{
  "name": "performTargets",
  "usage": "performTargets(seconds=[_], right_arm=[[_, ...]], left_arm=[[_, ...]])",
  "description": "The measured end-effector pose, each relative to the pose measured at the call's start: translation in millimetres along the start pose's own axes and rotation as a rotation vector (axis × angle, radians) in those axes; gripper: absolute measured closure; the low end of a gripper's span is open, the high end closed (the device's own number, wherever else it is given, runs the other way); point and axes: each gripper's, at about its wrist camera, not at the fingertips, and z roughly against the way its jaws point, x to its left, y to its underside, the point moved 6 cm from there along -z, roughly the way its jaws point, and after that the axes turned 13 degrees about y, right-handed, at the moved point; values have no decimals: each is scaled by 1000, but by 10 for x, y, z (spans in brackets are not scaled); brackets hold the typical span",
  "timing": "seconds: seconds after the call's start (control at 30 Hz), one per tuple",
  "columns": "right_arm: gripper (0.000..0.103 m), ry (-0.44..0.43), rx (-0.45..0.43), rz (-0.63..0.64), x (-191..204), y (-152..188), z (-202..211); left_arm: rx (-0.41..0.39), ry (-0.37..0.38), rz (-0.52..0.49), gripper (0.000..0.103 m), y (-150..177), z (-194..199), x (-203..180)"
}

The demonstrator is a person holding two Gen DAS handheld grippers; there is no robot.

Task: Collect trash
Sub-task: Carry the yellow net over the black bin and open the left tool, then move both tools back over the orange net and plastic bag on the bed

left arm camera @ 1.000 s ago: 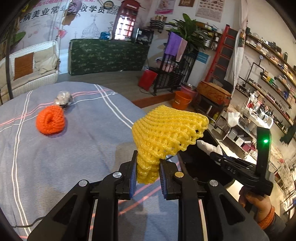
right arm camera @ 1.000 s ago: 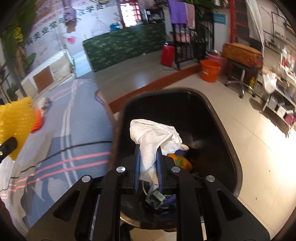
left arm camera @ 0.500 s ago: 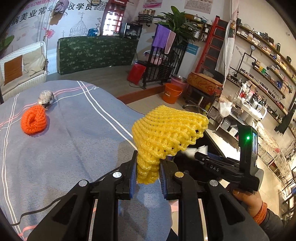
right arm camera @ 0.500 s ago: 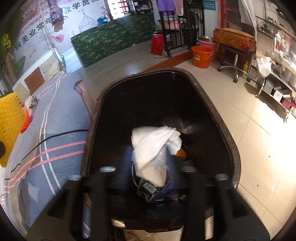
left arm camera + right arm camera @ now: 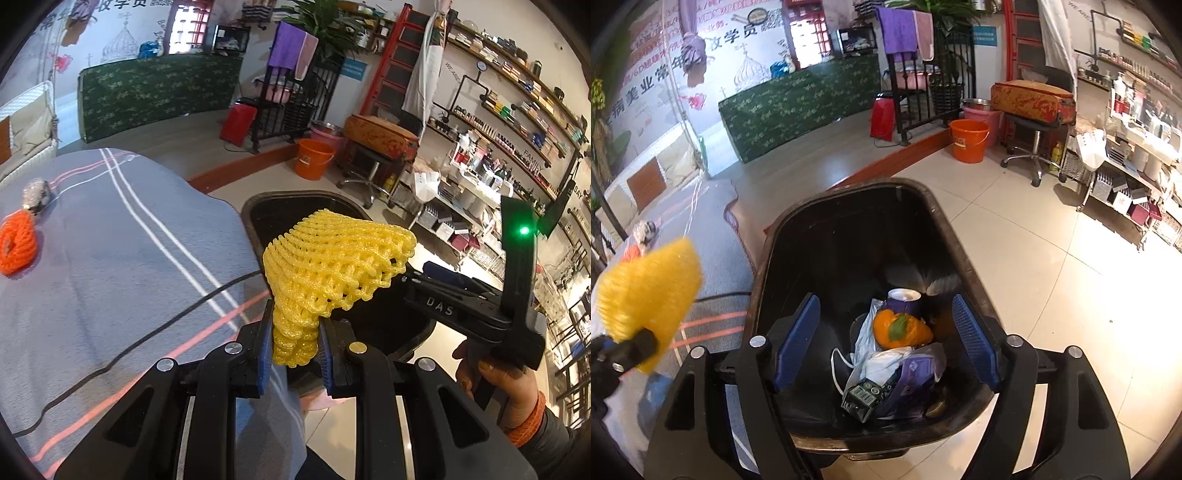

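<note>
My left gripper is shut on a yellow foam fruit net and holds it at the table's right edge, beside the black trash bin. The net also shows in the right wrist view. My right gripper is open and empty above the bin. Inside the bin lie an orange peel, a purple cup, white tissue and a small green box. An orange foam net and a foil ball lie on the grey striped tablecloth.
The bin stands on a tiled floor right of the table. An orange bucket, a stool with a patterned case and shelving stand beyond it. A black cable runs across the tablecloth.
My right gripper opened and let go of the white tissue, which dropped into the bin. My left gripper carried the yellow net to the right, to the bin.
</note>
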Motion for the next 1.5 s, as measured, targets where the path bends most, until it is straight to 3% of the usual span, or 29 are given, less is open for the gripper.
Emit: performTargets(seconds=[0.67,0.77,0.83,1.03,1.3,1.5], right_arm=[[29,88,-17,-122,-628,-81,-19],[29,97,-10,-129,-678,-74,-38],[29,99,-7,-136,-702,-77,-45],[29,115,-17,-149,-794,-171,-58],[17,128,-32,-172,-848,-192,-33],[10,116,-23,-169,-767,-153,-41]], left_arm=[[149,83,-8,82,-37,-778,-254],[163,98,-12,72,-24,-831,-286],[167,111,-22,47,-12,-845,-316],[154,138,-33,20,-6,-851,-396],[173,205,-21,13,56,-820,-490],[104,217,-58,6,31,-588,-567]])
